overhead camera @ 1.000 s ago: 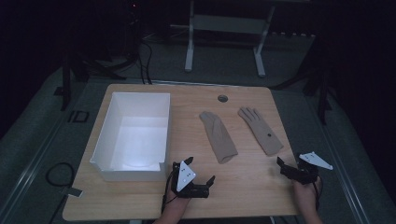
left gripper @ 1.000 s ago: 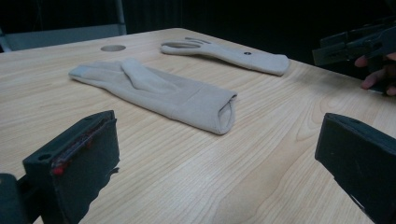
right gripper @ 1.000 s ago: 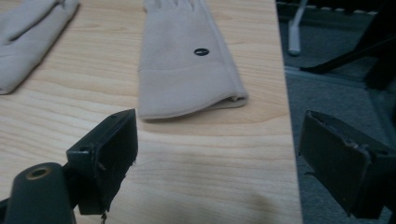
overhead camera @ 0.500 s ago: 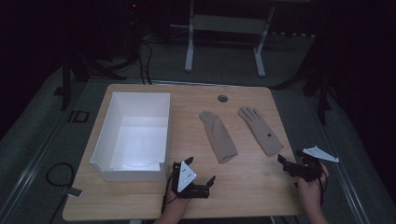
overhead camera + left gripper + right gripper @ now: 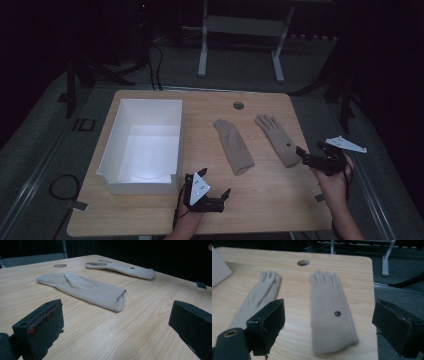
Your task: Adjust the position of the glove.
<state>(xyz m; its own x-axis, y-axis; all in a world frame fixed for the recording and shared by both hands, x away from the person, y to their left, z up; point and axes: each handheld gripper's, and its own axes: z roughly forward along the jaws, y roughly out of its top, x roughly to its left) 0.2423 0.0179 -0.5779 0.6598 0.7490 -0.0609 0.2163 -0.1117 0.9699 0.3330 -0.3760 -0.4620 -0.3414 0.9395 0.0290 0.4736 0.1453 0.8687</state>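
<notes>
Two beige gloves lie flat on the wooden table (image 5: 280, 200). The left glove (image 5: 234, 146) (image 5: 85, 290) (image 5: 259, 300) lies mid-table with its cuff toward me. The right glove (image 5: 277, 139) (image 5: 332, 307) (image 5: 125, 268) has a small dark button near its cuff. My left gripper (image 5: 215, 184) (image 5: 117, 327) rests open near the front edge, pointing at the left glove's cuff from a short distance. My right gripper (image 5: 310, 149) (image 5: 329, 327) is open just short of the right glove's cuff, its jaws wide on either side of it, touching nothing.
A white open box (image 5: 145, 145) stands on the left half of the table, close to my left gripper. A round cable hole (image 5: 238, 105) sits near the far edge. The table's right edge runs close beside the right glove. A metal stand (image 5: 240, 45) is behind.
My right gripper has moved forward toward the right glove's cuff. The left gripper and both gloves have stayed where they were.
</notes>
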